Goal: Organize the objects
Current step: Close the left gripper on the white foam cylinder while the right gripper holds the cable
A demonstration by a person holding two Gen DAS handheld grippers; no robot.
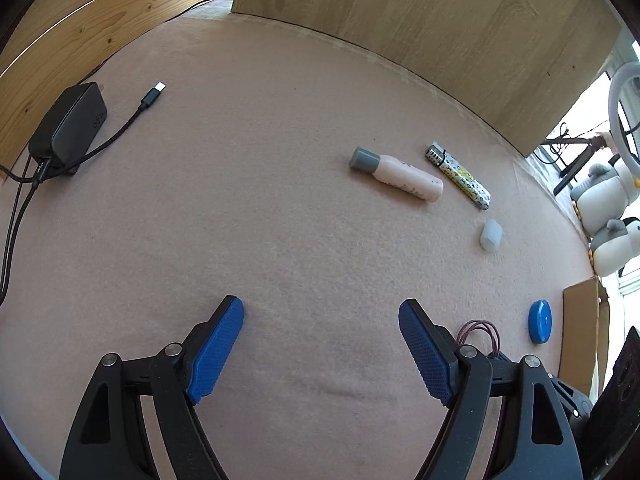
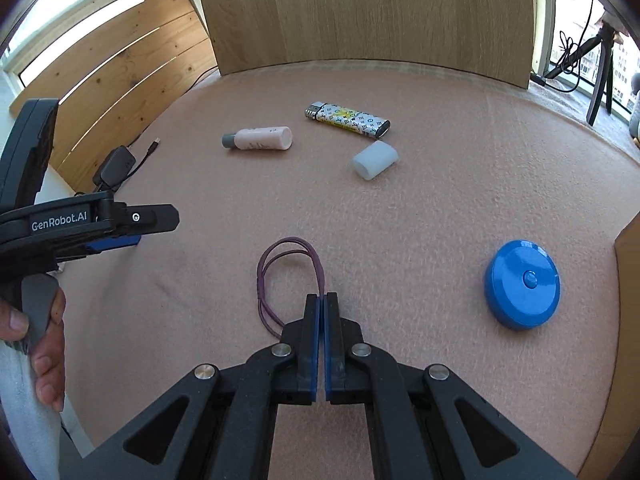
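The right tool (image 2: 323, 298) is pinching one strand of the purple hair tie (image 2: 280, 276) with its jaws closed flat together, the rest of the loop lying limp on the pink desk (image 2: 420, 216) just ahead of the tips, while the left tool (image 1: 320, 320) is hanging wide open and empty to the tie's left. With so thin a bite, the elastic may be slipping free on lifting, or snagging the felt. Beyond the tie, the blue tape measure (image 2: 522, 284), white cap (image 2: 375, 159), pink bottle (image 2: 260, 138) and lighter (image 2: 348, 119) are lying loose.

Right tongs (image 2: 322, 300) tight on purple hair tie (image 2: 280, 276), pink mat (image 2: 420, 216).
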